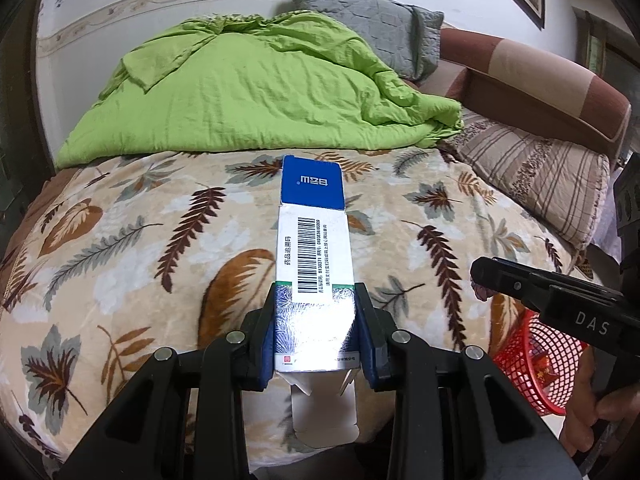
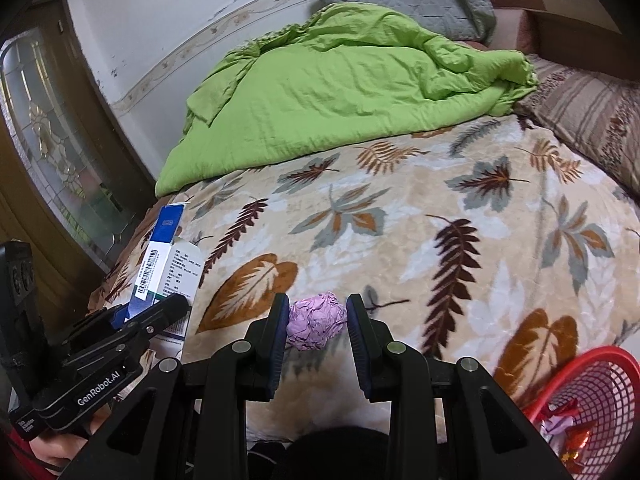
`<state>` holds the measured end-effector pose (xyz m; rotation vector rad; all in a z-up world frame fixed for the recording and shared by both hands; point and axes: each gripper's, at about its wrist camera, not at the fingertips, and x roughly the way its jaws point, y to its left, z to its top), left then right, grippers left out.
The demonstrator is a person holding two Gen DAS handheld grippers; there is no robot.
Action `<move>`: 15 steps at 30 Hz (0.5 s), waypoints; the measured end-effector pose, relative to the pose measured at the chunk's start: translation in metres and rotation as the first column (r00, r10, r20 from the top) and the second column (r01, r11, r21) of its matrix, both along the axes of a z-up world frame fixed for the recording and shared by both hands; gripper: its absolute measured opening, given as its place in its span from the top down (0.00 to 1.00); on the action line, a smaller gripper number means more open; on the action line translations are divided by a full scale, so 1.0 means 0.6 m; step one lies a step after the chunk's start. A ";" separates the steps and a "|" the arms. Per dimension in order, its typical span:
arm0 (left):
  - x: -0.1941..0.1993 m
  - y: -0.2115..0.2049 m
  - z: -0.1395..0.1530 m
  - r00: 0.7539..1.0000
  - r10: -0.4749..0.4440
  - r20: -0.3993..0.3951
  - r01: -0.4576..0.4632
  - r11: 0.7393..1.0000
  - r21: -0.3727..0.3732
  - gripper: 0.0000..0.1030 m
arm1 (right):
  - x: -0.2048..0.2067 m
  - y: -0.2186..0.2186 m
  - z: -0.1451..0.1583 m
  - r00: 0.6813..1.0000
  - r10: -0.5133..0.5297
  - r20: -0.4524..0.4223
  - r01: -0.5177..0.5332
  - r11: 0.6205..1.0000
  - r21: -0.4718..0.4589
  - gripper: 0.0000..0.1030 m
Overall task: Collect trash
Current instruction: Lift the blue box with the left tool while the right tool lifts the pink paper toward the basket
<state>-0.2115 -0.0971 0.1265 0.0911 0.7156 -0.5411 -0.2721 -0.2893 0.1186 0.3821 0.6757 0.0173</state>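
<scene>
My left gripper [image 1: 316, 300] is shut on a long blue-and-white medicine carton [image 1: 314, 248] with a barcode, held above the leaf-patterned blanket [image 1: 120, 260]; its open flap hangs toward me. In the right wrist view the same carton [image 2: 160, 264] and left gripper [image 2: 168, 312] show at the left. My right gripper [image 2: 317, 310] is shut on a crumpled purple paper ball [image 2: 317, 322] over the blanket [image 2: 400, 240]. A red mesh basket [image 2: 592, 392] with some wrappers inside sits low at the right, also seen as the basket [image 1: 536, 364] behind the right gripper [image 1: 480, 276].
A green quilt [image 1: 248, 92] is heaped at the far side of the bed, with a grey pillow [image 1: 380, 24] and a striped pillow [image 1: 532, 172] near the brown headboard [image 1: 540, 80]. A glass-panelled door [image 2: 48, 140] stands at the left.
</scene>
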 end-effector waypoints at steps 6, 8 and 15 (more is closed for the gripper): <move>-0.017 -0.026 0.008 0.999 -0.051 -0.009 0.051 0.999 -0.014 0.69 | -0.029 -0.040 0.000 0.998 -0.056 0.003 0.056 0.998 0.029 0.69; -0.024 -0.037 0.011 0.997 -0.074 -0.011 0.074 0.997 -0.017 0.69 | -0.043 -0.055 0.004 0.997 -0.079 0.009 0.078 0.996 0.034 0.69; -0.048 -0.087 0.020 0.987 -0.159 -0.002 0.159 0.987 -0.011 0.69 | -0.084 -0.094 0.007 0.989 -0.149 0.013 0.149 0.989 0.020 0.69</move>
